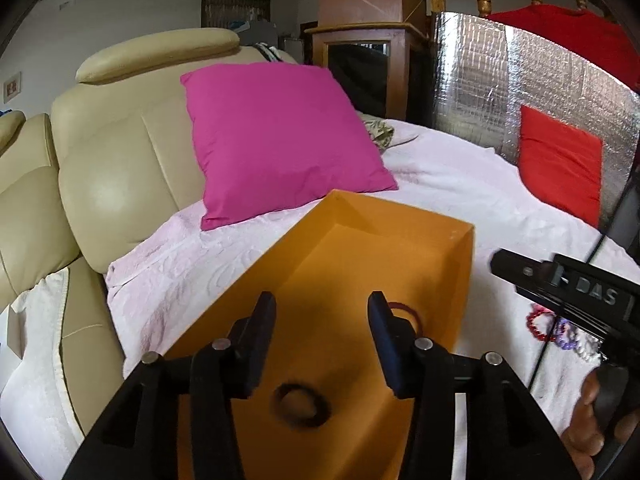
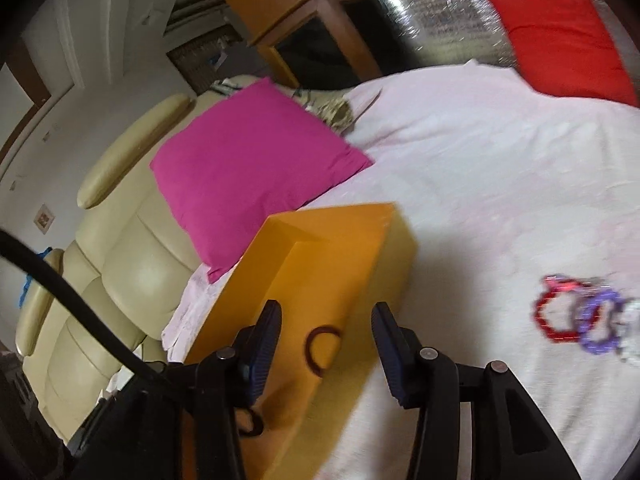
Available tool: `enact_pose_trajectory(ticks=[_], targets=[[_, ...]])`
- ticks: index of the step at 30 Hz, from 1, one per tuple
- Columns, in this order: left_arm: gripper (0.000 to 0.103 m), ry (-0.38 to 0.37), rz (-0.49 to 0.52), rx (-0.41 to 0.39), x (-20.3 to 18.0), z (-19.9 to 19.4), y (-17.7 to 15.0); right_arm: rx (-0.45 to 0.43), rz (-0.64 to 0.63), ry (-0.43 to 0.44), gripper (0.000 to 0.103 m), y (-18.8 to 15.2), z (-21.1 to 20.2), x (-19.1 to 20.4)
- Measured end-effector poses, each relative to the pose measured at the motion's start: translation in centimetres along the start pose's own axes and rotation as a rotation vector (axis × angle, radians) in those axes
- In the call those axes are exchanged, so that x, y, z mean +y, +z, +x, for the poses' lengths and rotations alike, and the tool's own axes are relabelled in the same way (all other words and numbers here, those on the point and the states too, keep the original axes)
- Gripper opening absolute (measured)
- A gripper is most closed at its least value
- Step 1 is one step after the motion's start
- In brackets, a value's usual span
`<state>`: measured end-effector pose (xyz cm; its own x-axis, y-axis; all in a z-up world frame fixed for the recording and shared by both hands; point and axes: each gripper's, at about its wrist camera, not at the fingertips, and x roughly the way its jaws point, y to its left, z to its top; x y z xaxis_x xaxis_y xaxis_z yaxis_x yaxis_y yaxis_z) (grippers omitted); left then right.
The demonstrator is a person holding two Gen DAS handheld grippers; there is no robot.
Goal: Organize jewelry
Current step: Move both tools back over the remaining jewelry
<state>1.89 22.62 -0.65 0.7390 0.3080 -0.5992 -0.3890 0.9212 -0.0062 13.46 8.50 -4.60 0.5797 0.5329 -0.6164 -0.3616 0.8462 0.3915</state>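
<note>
An open orange box [image 1: 400,240] lies on the white bedspread; it also shows in the right wrist view [image 2: 344,248]. Inside it lie a black ring bracelet [image 1: 302,404] and a dark red bracelet [image 1: 404,310], the red one also in the right wrist view [image 2: 320,346]. My left gripper [image 1: 322,332] is open and empty above the box. My right gripper [image 2: 326,344] is open and empty over the box's near right side. A red bead bracelet [image 2: 554,318], a purple one [image 2: 600,326] and a white one [image 2: 632,332] lie together on the bedspread to the right.
A magenta pillow [image 1: 280,136] leans on a cream leather seat [image 1: 120,152] behind the box. A red cushion [image 1: 560,168] stands against a silver foil panel [image 1: 480,80]. The white bedspread [image 2: 480,160] stretches to the right.
</note>
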Motion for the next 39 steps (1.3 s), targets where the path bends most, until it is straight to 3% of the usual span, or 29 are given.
enact_pose_trajectory(ticks=[10, 21, 39], targets=[[0.053, -0.077, 0.062, -0.032, -4.4, -1.8, -0.4, -0.073, 0.027, -0.131, 0.051, -0.4, -9.1, -5.8], [0.054, -0.136, 0.154, -0.034, -9.8, -2.7, -1.4, -0.165, 0.104, -0.225, 0.051, -3.1, -18.2, -11.1], [0.054, -0.203, 0.248, -0.014, -16.7, -3.4, -3.1, -0.184, 0.198, -0.303, 0.051, -4.8, -21.9, -17.2]])
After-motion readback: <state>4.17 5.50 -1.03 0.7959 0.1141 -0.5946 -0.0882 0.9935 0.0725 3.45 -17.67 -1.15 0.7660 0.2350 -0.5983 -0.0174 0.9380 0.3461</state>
